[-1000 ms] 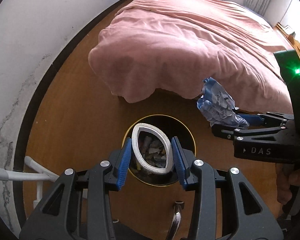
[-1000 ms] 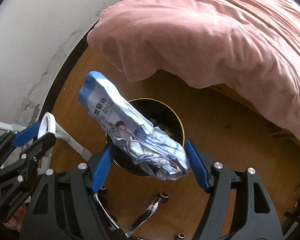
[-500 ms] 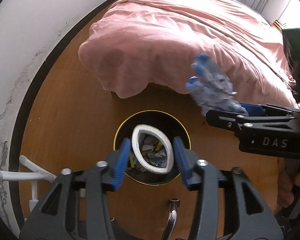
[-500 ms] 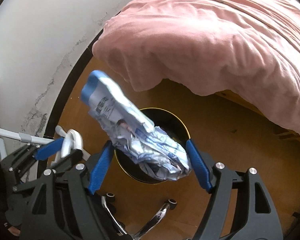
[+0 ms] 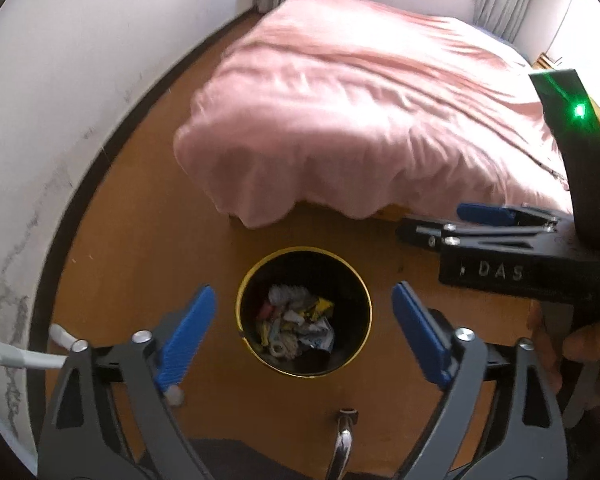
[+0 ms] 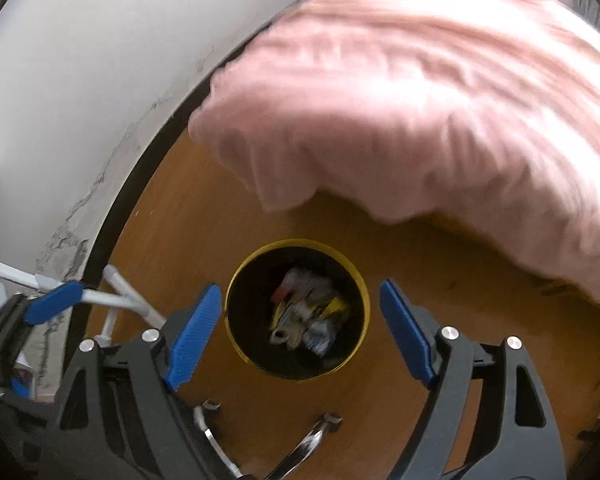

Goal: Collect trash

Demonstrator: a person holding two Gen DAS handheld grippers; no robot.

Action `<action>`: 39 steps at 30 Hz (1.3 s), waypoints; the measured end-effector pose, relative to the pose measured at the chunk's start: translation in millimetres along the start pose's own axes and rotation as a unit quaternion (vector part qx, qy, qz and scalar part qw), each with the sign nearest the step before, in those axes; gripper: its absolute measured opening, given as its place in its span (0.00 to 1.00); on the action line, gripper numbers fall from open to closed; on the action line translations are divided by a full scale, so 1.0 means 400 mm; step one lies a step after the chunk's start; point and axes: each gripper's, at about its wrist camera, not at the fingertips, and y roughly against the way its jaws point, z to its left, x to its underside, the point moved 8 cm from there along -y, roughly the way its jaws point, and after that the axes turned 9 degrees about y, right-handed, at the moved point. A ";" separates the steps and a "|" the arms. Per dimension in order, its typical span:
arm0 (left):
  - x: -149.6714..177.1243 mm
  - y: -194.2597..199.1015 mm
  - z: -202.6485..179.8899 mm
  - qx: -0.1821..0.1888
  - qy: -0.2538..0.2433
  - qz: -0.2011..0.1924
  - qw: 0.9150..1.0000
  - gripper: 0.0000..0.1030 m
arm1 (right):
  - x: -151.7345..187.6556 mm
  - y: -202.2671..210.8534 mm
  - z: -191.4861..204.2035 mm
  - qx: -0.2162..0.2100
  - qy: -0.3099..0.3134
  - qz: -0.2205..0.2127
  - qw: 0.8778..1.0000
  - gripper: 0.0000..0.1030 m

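Below, both the left gripper [image 5: 304, 322] and right gripper [image 6: 300, 322] hang spread wide and empty over the black bin [image 5: 362, 292], where the trash [image 5: 296, 326] lies. A pink bed [image 5: 372, 128] is just beside it, chair legs [image 6: 300, 446] nearer.

The floor [image 5: 148, 200] looks like smooth orange-brown wood with a dull sheen. Soft, wrinkled pink cloth covers the bed [image 5: 372, 120]. The bin [image 5: 242, 304] is matt black inside with a shiny gold rim, holding crumpled paper and plastic trash [image 5: 296, 328]. Ribbed blue pads line the matt black plastic fingers [image 5: 186, 332]. The wall [image 5: 60, 80] is matt white, scuffed.
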 end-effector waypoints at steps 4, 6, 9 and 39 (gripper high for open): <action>-0.036 0.161 0.037 -0.009 0.017 -0.048 0.999 0.91 | -0.087 0.137 0.094 -0.006 0.039 -0.064 0.997 0.89; -0.040 0.243 0.080 -0.025 0.028 -0.067 0.997 0.91 | -0.124 0.189 0.181 -0.019 0.077 -0.084 0.993 0.90; -0.027 0.375 0.185 -0.068 0.053 -0.100 0.991 0.93 | -0.170 0.247 0.342 -0.054 0.136 -0.108 0.983 0.90; 0.858 1.303 0.907 -0.427 0.469 -0.236 0.736 0.93 | 0.170 0.454 1.425 -0.299 0.469 -0.136 0.820 0.90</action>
